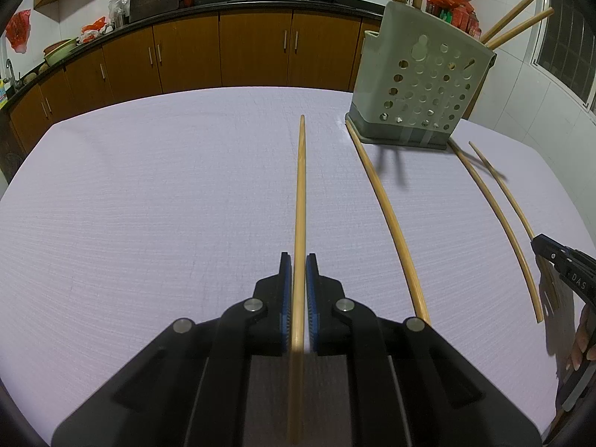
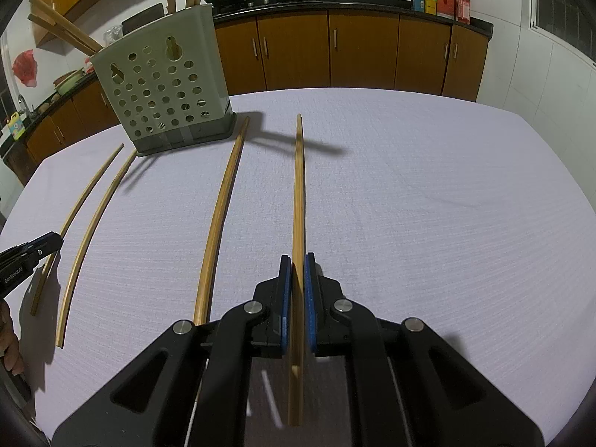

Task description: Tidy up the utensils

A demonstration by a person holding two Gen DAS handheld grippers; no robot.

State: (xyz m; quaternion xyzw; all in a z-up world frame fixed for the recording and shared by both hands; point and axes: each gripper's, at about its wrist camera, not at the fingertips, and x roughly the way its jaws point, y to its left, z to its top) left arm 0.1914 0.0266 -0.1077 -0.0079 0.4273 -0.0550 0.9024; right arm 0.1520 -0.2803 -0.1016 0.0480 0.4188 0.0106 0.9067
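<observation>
Two pairs of black tongs with blue ribbed pads, each clamped on one long, thin, pale wooden chopstick above a worktop under a lilac woven cloth [image 1: 149,186]. The left tongs [image 1: 299,260] grip their chopstick [image 1: 300,186] well back from its tapered tip, so most of the shaft runs forward beyond the pads and its blunt end runs back between the arms. The right tongs [image 2: 296,262] grip the second chopstick [image 2: 297,186] in the same manner. In both, the jaws stand almost together with only the stick's thickness between them.

Three further chopsticks lie loose on the cloth between the two held ones; in the right wrist view these are the nearest one [image 2: 219,216], the middle one [image 2: 93,231] and the far one [image 2: 93,182], all pointing toward the holder. The grey-green perforated plastic utensil holder [image 1: 421,74] stands upright at the far side of the worktop, with several chopsticks [image 1: 517,24] already leaning out of its open top.

Handling, as judged: each stick is light, stiff and smooth, and its round section is apt to roll or pivot between flat pads. A hold nearer mid-length than the tip should limit swing. The narrow end should lead into the holder. The holder itself looks light and may shift if struck.
</observation>
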